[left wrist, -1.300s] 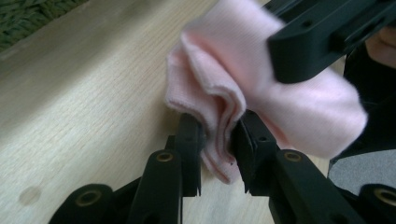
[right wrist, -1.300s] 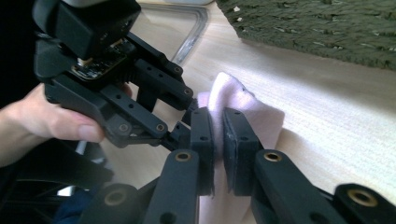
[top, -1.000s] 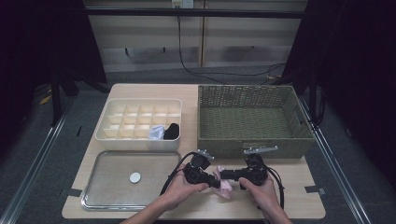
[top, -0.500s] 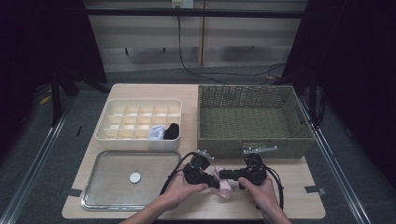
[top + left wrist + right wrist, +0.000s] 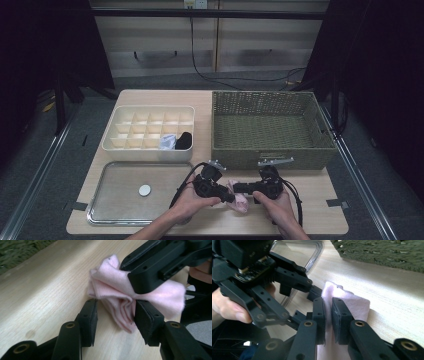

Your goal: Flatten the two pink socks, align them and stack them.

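1. a pink cloth (image 5: 238,199) is seen on the wooden table (image 5: 320,200), near its front edge, between the two grippers and in front of the woven basket (image 5: 272,130).
2. in the left gripper view the cloth (image 5: 120,296) is shown folded into several layers and bunched, lying on the table top.
3. the left gripper (image 5: 226,196) is held in the person's left hand (image 5: 192,200); its jaws have just been opening. in its own view they are spread apart at the near end of the cloth, one pad (image 5: 147,322) against the folds and the other (image 5: 88,321) clear of them on the bare wood, so the cloth is not pinched there and the grip is released.
4. the right gripper (image 5: 239,189) is held in the right hand (image 5: 275,202); in its own view (image 5: 328,315) the two pads are pressed close together with a layer of the pink cloth (image 5: 354,305) clamped between them, so it is clenched on the cloth.
5. in the left gripper view the right gripper's jaws (image 5: 152,272) are seen across the middle of the cloth, closed over it.
6. a clear tray (image 5: 105,212) with a small white disc (image 5: 144,190) in it is placed at the table's front left, just beside the left hand.
7. a cream divided box (image 5: 120,147) is set behind the tray, with a light item (image 5: 167,142) and a black item (image 5: 184,140) in adjoining compartments of its front row.
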A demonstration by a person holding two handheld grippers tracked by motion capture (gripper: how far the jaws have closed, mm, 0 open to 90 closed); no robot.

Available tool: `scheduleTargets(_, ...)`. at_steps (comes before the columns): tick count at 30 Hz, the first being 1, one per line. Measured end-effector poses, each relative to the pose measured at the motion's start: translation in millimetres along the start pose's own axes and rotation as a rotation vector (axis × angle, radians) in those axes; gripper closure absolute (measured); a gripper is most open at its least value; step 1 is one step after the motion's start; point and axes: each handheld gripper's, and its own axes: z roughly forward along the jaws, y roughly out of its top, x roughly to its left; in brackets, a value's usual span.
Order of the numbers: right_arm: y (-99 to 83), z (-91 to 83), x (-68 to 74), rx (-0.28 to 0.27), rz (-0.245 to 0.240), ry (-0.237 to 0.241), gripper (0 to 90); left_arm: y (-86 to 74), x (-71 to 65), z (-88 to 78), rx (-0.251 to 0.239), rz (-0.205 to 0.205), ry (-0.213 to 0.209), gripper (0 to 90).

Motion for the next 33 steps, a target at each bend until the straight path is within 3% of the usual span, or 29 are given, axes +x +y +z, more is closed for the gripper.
scheduleTargets(6,-0.8,3.4,0.0,0.017,-0.005,-0.018,82.6,-1.5,6.2,-15.4,-0.017,-0.011,-0.001,52.6)
scheduleTargets(7,-1.3,4.5,-0.1,0.019,-0.007,-0.020,82.8,-1.0,6.8,-18.3,-0.020,-0.012,0.022,52.8)
scheduleTargets(9,-2.7,7.1,0.9,0.031,-0.015,-0.027,83.1,0.3,10.4,-25.0,-0.047,-0.026,0.001,53.7)
scheduleTargets(12,-4.5,11.2,1.5,0.038,-0.020,-0.030,83.8,1.5,16.4,-33.4,-0.084,-0.046,0.012,54.2)
scheduleTargets(15,-5.8,13.1,0.6,0.033,-0.022,-0.030,84.1,3.9,19.7,-32.6,-0.101,-0.079,0.040,54.1)
scheduleTargets(19,-5.7,12.5,3.8,0.032,-0.036,-0.047,80.9,10.8,20.6,-27.6,-0.119,-0.094,0.038,54.5)
scheduleTargets(22,-6.6,11.0,6.6,0.037,-0.042,-0.034,78.8,12.8,20.5,-24.2,-0.129,-0.107,0.024,54.2)
scheduleTargets(29,-7.7,10.8,8.5,0.048,-0.067,-0.030,79.3,12.8,20.6,-18.9,-0.109,-0.108,0.018,55.3)
scheduleTargets(33,-7.5,10.6,8.8,0.048,-0.068,-0.029,76.1,11.1,21.0,-15.7,-0.098,-0.101,0.005,64.2)
